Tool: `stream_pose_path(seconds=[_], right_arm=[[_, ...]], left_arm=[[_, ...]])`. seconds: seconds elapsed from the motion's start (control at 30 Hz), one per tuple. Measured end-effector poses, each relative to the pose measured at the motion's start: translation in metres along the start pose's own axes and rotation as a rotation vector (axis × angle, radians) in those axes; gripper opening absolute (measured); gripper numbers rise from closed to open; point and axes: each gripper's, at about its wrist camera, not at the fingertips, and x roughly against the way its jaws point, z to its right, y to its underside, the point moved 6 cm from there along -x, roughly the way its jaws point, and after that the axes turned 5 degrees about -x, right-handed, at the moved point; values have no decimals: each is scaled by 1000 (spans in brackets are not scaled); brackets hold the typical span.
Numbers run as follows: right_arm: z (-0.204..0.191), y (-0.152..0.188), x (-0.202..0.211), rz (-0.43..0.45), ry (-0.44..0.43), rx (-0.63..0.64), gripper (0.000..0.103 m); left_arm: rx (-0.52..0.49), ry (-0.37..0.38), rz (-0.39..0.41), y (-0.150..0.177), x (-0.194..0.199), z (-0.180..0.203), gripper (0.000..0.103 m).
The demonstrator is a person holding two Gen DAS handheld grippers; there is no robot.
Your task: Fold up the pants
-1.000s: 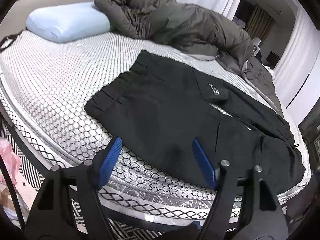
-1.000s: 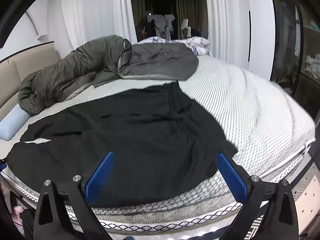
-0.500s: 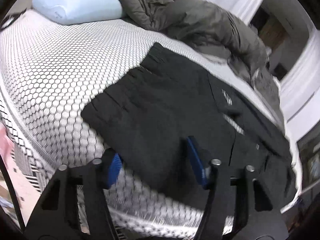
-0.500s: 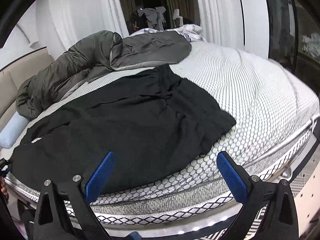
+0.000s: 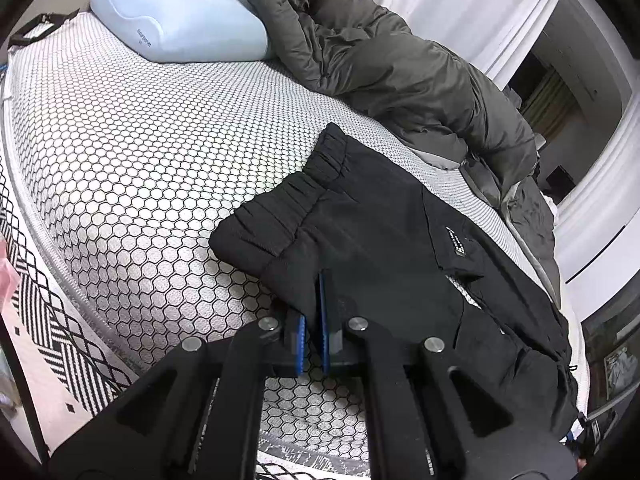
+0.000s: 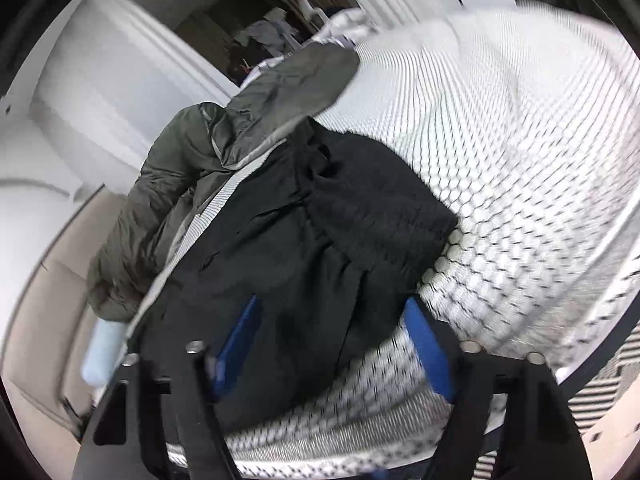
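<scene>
- Left gripper point(image 5: 316, 312): jaws have just been closing, now pinched on the near edge of the pants point(image 5: 380, 240), by the waistband point(image 5: 304, 200).
- Right gripper point(image 6: 336, 344): jaws have just been closing, half open astride the leg end; pads not visibly pressing.
- Pants lie flat on the bed point(image 5: 140, 168), long axis running from one gripper to the other.
- Behind: jacket point(image 5: 400, 68), pillow point(image 5: 180, 20).

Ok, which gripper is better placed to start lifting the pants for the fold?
Left. The left gripper is already shut on the near edge of the pants by the waistband. The right gripper has just been closing, jaws apart around the cloth, not yet pinching.
</scene>
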Motion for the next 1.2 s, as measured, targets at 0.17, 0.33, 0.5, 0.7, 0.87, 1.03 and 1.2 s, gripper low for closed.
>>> stream_pose_path(seconds=[0.17, 0.33, 0.5, 0.7, 0.87, 1.03, 1.2], right_arm=[[3, -9, -15, 5, -15, -56, 14], [6, -1, 14, 44, -11, -25, 9], [1, 7, 30, 50, 5, -15, 9], [-37, -14, 49, 130, -28, 33, 9], [-77, -55, 45, 208, 0, 72, 9], [-122, -119, 5, 249, 62, 98, 9], [-150, -176, -68, 239, 158, 141, 9]], left_arm=[[-20, -10, -14, 2, -3, -2, 3], [-43, -3, -21, 12, 8, -11, 3], [-48, 12, -10, 12, 17, -13, 3], [-67, 30, 20, -13, 20, -1, 2], [-94, 44, 32, -58, 10, 24, 2], [-139, -7, 26, -115, -26, 62, 2], [-149, -45, -25, -162, -97, 92, 2]])
